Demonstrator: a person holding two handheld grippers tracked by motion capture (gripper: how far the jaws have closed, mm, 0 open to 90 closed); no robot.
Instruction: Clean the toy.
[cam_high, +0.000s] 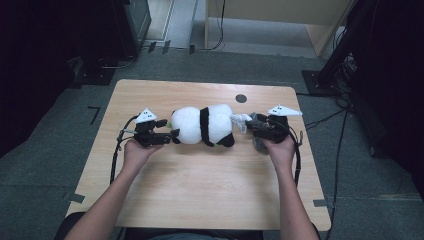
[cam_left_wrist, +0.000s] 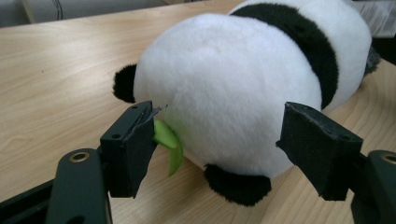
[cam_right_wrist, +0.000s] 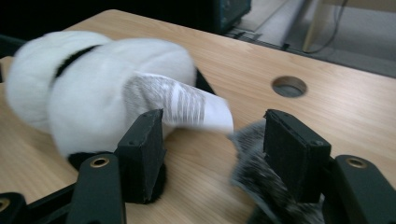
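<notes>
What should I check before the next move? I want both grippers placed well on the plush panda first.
1. Plush panda lies on the table, away from the edges: ok.
2. Left gripper jaws stand either side of the panda's rounded end, apart from it: ok.
3. Green piece touches the left gripper's near jaw; whether it is caught: cannot tell.
4. Right gripper jaws open with the white label just above the gap, not pinched: not ok.
5. Grey furry piece lies against the right gripper's far jaw; held or loose: cannot tell.

Each black hand-held gripper (cam_high: 167, 136) carries a grey three-cornered plate, brass-ringed screws and a trailing black cable
</notes>
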